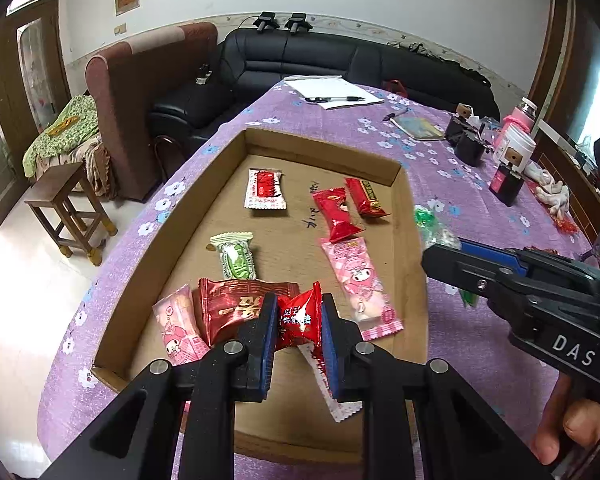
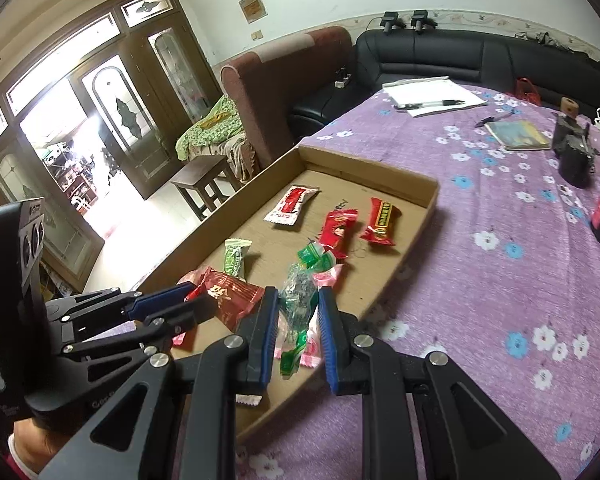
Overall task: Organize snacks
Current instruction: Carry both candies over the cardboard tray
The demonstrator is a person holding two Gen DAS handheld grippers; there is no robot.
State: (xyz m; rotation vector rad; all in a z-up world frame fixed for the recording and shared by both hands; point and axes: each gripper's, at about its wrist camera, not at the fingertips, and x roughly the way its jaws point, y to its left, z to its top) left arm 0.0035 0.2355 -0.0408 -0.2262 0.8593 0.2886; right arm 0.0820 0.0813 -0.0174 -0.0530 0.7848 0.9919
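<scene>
A shallow cardboard tray [image 1: 410, 216] lies on the purple cloth and holds several wrapped snacks. My left gripper [image 1: 299, 322] is shut on a red candy packet [image 1: 298, 320] above the tray's near end, beside a dark red packet [image 1: 236, 304] and a pink packet [image 1: 178, 328]. My right gripper [image 2: 298, 316] is shut on a green and clear wrapped snack [image 2: 300, 300] over the tray's near right part. The right gripper [image 1: 440, 254] also shows in the left wrist view beyond the tray's right wall. The left gripper [image 2: 192, 298] shows in the right wrist view.
In the tray lie a white-red packet [image 1: 265, 190], a green packet [image 1: 236, 258], two red packets [image 1: 352, 208] and a long pink packet [image 1: 358, 280]. Far on the table are paper with a pen [image 1: 334, 94], a booklet [image 1: 418, 126], black devices [image 1: 466, 136] and jars [image 1: 516, 140].
</scene>
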